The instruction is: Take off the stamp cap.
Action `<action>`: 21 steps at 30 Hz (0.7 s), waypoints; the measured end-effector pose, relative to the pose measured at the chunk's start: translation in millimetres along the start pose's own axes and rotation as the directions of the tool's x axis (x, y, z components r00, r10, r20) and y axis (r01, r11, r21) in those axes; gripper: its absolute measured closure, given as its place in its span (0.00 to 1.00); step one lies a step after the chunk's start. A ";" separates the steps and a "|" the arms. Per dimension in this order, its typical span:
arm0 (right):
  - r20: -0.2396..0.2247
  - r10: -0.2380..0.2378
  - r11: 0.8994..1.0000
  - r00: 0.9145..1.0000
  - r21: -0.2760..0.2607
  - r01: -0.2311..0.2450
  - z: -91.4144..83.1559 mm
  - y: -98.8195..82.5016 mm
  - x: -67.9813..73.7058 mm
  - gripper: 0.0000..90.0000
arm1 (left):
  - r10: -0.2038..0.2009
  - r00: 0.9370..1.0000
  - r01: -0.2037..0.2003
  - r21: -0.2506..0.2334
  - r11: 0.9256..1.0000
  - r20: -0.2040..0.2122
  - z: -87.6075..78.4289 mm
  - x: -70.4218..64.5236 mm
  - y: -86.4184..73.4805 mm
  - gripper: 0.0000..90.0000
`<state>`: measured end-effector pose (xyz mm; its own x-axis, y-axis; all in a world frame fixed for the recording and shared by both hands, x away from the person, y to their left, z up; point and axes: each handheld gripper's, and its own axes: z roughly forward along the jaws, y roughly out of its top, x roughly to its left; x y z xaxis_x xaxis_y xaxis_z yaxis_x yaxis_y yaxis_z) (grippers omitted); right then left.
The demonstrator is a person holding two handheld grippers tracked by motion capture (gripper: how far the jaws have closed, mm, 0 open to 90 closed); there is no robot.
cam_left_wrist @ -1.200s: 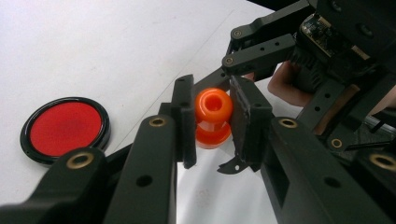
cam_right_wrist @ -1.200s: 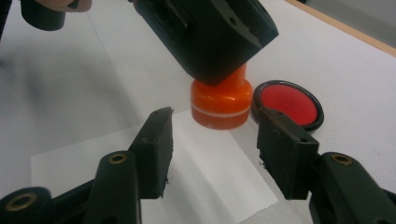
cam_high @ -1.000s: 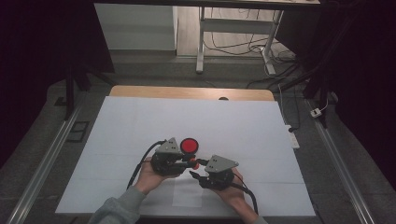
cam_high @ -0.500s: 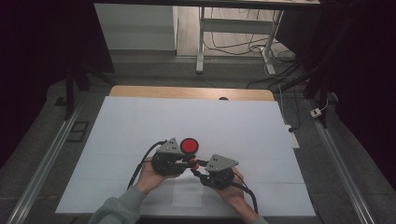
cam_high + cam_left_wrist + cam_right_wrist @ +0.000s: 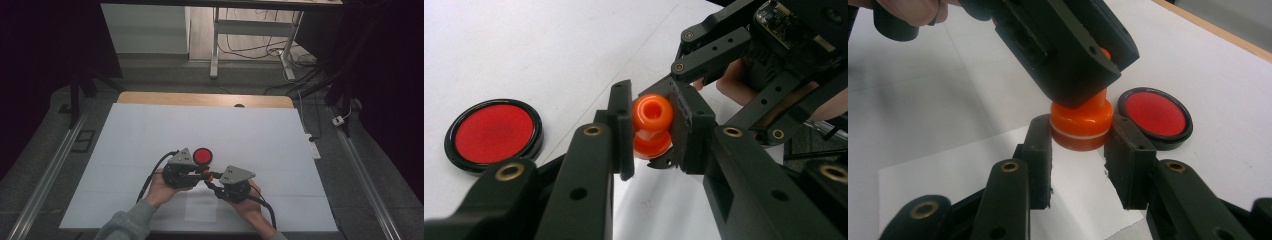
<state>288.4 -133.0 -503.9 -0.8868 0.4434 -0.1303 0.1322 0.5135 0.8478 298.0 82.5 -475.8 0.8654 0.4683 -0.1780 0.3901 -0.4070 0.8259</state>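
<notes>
Orange stamp (image 5: 652,126), a small knobbed piece with a rounded handle and a wider round base, is held just above the white table (image 5: 150,130), near the person's edge and about midway across. Both tools grip it at once. The left gripper (image 5: 197,171) is clamped on the rounded handle; in the left gripper view the knob sits squarely between the two black pads, both pressing on it. The right gripper (image 5: 210,179) has just been closing, and in the right gripper view its pads now bear on either side of the wider base (image 5: 1081,124), which carries a thin pale ring round its lower part. The two tools meet nose to nose, the left one coming in from the left, the right one from the right and slightly nearer.

A sheet of white paper (image 5: 963,175) lies flat on the table under the stamp; whether the base touches it cannot be told.

A red ink pad (image 5: 202,156), a round red disc in a black rim, lies flat on the table just beyond the grippers, apart from the stamp. A hand holds each gripper, with a grey sleeve (image 5: 125,225) on the left forearm
</notes>
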 end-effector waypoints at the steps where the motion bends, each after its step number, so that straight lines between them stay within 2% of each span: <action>1: 0.000 0.000 1.000 1.000 0.000 0.000 0.0 0.0 0.0 0.71 | 0.000 1.000 0.000 0.000 1.000 0.000 0.0 0.0 0.0 0.81; 12: 0.007 0.005 1.000 1.000 -0.007 -0.005 -0.8 -0.7 0.4 0.72 | 0.001 1.000 -0.001 -0.012 1.000 -0.003 -0.2 -0.6 -0.6 0.81; 18: 0.016 -0.014 1.000 1.000 -0.002 0.014 -0.9 -1.4 0.9 0.72 | -0.002 1.000 0.002 -0.017 1.000 -0.003 1.2 -0.5 -1.9 0.81; 21: 0.017 -0.017 1.000 1.000 -0.004 0.017 -1.6 -1.4 1.2 0.72 | 0.009 1.000 -0.010 -0.025 1.000 -0.009 -0.2 -2.2 -1.9 0.81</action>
<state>286.4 -134.4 -504.4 -0.8811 0.4473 -0.1538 0.1149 0.5178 0.8477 295.3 82.3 -476.9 0.8663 0.4713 -0.1657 0.3740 -0.3921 0.8405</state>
